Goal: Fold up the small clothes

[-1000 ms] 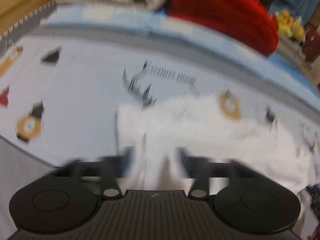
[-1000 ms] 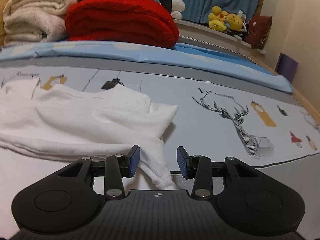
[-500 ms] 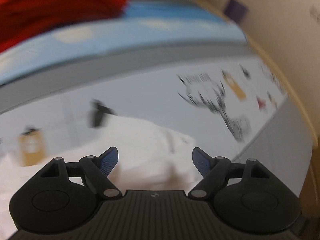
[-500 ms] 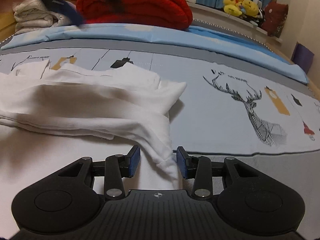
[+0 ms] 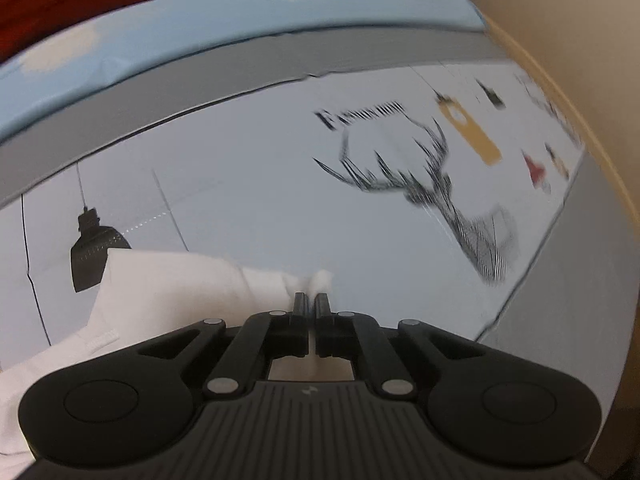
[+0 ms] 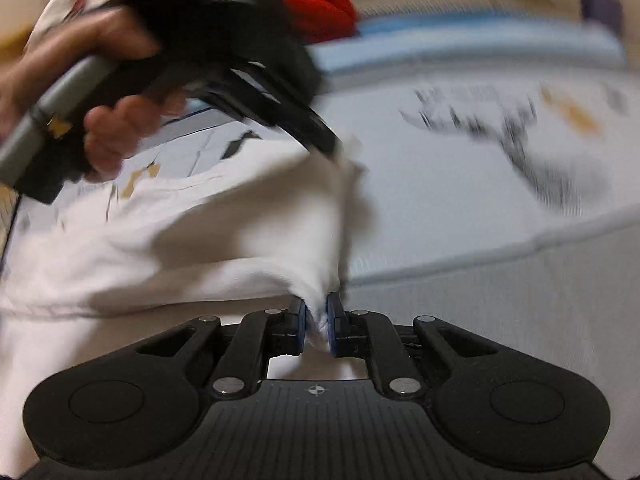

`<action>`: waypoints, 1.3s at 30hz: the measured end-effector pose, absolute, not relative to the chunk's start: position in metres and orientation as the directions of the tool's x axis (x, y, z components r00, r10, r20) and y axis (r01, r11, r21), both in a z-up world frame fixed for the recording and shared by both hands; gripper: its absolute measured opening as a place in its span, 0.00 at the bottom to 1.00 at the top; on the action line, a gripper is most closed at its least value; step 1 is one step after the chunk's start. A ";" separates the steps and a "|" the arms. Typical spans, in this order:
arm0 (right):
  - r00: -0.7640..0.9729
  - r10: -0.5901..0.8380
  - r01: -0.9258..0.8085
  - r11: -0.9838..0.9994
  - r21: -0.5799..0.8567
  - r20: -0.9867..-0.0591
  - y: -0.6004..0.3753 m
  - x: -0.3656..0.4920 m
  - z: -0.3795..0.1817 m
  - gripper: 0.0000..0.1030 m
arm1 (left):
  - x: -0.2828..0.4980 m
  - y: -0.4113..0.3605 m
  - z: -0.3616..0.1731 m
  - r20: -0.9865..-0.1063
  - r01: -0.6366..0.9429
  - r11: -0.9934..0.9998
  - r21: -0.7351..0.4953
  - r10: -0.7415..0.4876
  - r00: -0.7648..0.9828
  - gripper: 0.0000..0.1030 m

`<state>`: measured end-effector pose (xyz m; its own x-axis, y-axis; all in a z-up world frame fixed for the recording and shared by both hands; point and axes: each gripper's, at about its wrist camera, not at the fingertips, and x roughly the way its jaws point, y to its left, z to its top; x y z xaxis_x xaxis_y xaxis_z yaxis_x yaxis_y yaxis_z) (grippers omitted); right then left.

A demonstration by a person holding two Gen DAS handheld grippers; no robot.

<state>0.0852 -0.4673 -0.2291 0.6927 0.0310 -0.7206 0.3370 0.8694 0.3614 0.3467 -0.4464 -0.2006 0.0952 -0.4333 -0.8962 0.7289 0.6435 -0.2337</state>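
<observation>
Both hand-held grippers pinched closed, left [image 5: 311, 303], right [image 6: 316, 312], apparently angled downward.

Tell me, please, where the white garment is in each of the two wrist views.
Left wrist: white garment at lower left, its corner at the closed left gripper.
Right wrist: it fills the left, pinched by the right gripper.
Shared landmark: the deer print.

A: Left wrist cam looks down steeply over its own fingers, close to the bed sheet [image 5: 248, 208]; deer print [image 5: 440, 200] sits right of centre.

B: Right wrist cam is lower-angled, same closeness. The 2 views share the white garment [image 6: 224, 232], deer print, and red blanket [image 6: 320, 0] at top.
</observation>
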 end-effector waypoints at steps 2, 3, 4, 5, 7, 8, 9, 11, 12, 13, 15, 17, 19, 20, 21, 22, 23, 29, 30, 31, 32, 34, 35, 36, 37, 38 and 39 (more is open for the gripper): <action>0.701 0.044 0.345 0.853 0.391 -0.712 -0.471 0.079 -0.232 0.10 | 0.351 -0.444 -0.205 -0.897 0.724 0.651 -0.228 -0.429 0.103 0.03; 0.695 0.033 0.363 0.846 0.390 -0.718 -0.473 0.077 -0.233 0.10 | 0.351 -0.444 -0.207 -0.897 0.728 0.653 -0.211 -0.426 0.121 0.03; 0.688 0.026 0.378 0.840 0.389 -0.725 -0.475 0.076 -0.232 0.10 | 0.351 -0.442 -0.206 -0.891 0.722 0.661 -0.202 -0.430 0.144 0.04; 0.680 0.029 0.383 0.838 0.388 -0.733 -0.476 0.075 -0.230 0.10 | 0.353 -0.438 -0.205 -0.877 0.701 0.687 -0.190 -0.440 0.194 0.06; 0.662 0.037 0.402 0.826 0.396 -0.749 -0.478 0.072 -0.223 0.13 | 0.362 -0.428 -0.200 -0.852 0.650 0.727 -0.221 -0.468 0.234 0.50; 0.658 0.032 0.410 0.823 0.394 -0.753 -0.479 0.069 -0.219 0.21 | 0.366 -0.418 -0.194 -0.840 0.629 0.733 -0.260 -0.493 0.228 0.68; 0.643 0.010 0.427 0.825 0.370 -0.766 -0.479 0.068 -0.213 0.32 | 0.368 -0.409 -0.188 -0.828 0.617 0.736 -0.279 -0.509 0.233 0.86; 0.636 -0.026 0.444 0.830 0.338 -0.772 -0.479 0.063 -0.203 0.38 | 0.366 -0.384 -0.168 -0.788 0.611 0.739 -0.284 -0.543 0.290 0.88; 0.653 -0.036 0.444 0.828 0.344 -0.756 -0.480 0.060 -0.198 0.38 | 0.364 -0.373 -0.160 -0.781 0.613 0.738 -0.283 -0.548 0.300 0.88; 0.691 -0.055 0.441 0.822 0.360 -0.721 -0.482 0.056 -0.192 0.38 | 0.362 -0.358 -0.153 -0.776 0.607 0.743 -0.280 -0.548 0.313 0.88; 0.777 -0.065 0.396 0.823 0.407 -0.626 -0.482 0.054 -0.188 0.38 | 0.353 -0.320 -0.144 -0.766 0.581 0.771 -0.261 -0.532 0.362 0.88; 0.799 -0.024 0.360 0.821 0.444 -0.601 -0.476 0.064 -0.195 0.37 | 0.338 -0.279 -0.139 -0.769 0.537 0.816 -0.213 -0.479 0.424 0.88; 0.793 0.011 0.337 0.825 0.453 -0.610 -0.466 0.082 -0.206 0.34 | 0.319 -0.232 -0.138 -0.781 0.472 0.867 -0.162 -0.405 0.476 0.88; 0.784 0.004 0.334 0.840 0.427 -0.621 -0.460 0.088 -0.209 0.31 | 0.311 -0.211 -0.137 -0.792 0.437 0.888 -0.145 -0.369 0.487 0.88; 0.758 -0.014 0.335 0.866 0.371 -0.652 -0.452 0.094 -0.214 0.30 | 0.302 -0.190 -0.136 -0.801 0.402 0.906 -0.132 -0.336 0.496 0.88; 0.711 -0.031 0.346 0.886 0.310 -0.703 -0.446 0.099 -0.218 0.29 | 0.292 -0.164 -0.135 -0.810 0.356 0.927 -0.120 -0.298 0.506 0.88; 0.667 -0.038 0.341 0.903 0.260 -0.744 -0.441 0.099 -0.222 0.22 | 0.284 -0.143 -0.133 -0.816 0.319 0.942 -0.104 -0.264 0.514 0.88; 0.658 -0.074 0.415 0.866 0.279 -0.750 -0.457 0.049 -0.198 0.31 | 0.222 -0.029 -0.117 -0.857 0.194 0.981 -0.004 -0.103 0.505 0.88; 0.673 -0.038 0.425 0.838 0.343 -0.739 -0.465 0.039 -0.194 0.39 | 0.209 -0.018 -0.116 -0.868 0.204 0.979 0.000 -0.102 0.486 0.88; 0.683 0.006 0.441 0.794 0.419 -0.731 -0.471 0.027 -0.187 0.43 | 0.198 -0.010 -0.115 -0.875 0.207 0.978 0.001 -0.100 0.474 0.88; 0.687 0.037 0.452 0.760 0.467 -0.726 -0.475 0.017 -0.183 0.47 | 0.184 0.000 -0.116 -0.885 0.219 0.976 -0.001 -0.103 0.454 0.88; 0.714 0.107 0.412 0.734 0.539 -0.692 -0.467 -0.016 -0.168 0.56 | 0.162 0.013 -0.125 -0.901 0.254 0.967 -0.019 -0.127 0.416 0.95; 0.718 0.135 0.383 0.742 0.550 -0.683 -0.458 -0.032 -0.161 0.66 | 0.148 0.018 -0.129 -0.907 0.288 0.957 -0.026 -0.144 0.396 0.97; 0.707 0.153 0.364 0.758 0.541 -0.691 -0.450 -0.048 -0.157 0.74 | 0.136 0.023 -0.134 -0.910 0.317 0.948 -0.026 -0.154 0.384 1.00; 0.678 0.156 0.364 0.778 0.512 -0.718 -0.443 -0.062 -0.155 0.75 | 0.125 0.025 -0.143 -0.915 0.336 0.942 -0.019 -0.152 0.373 1.00; 0.639 0.155 0.373 0.794 0.479 -0.754 -0.436 -0.074 -0.157 0.76 | 0.115 0.030 -0.152 -0.926 0.350 0.937 -0.014 -0.144 0.348 1.00; 0.596 0.150 0.394 0.802 0.449 -0.789 -0.430 -0.083 -0.161 0.76 | 0.107 0.034 -0.162 -0.938 0.359 0.933 -0.014 -0.137 0.320 1.00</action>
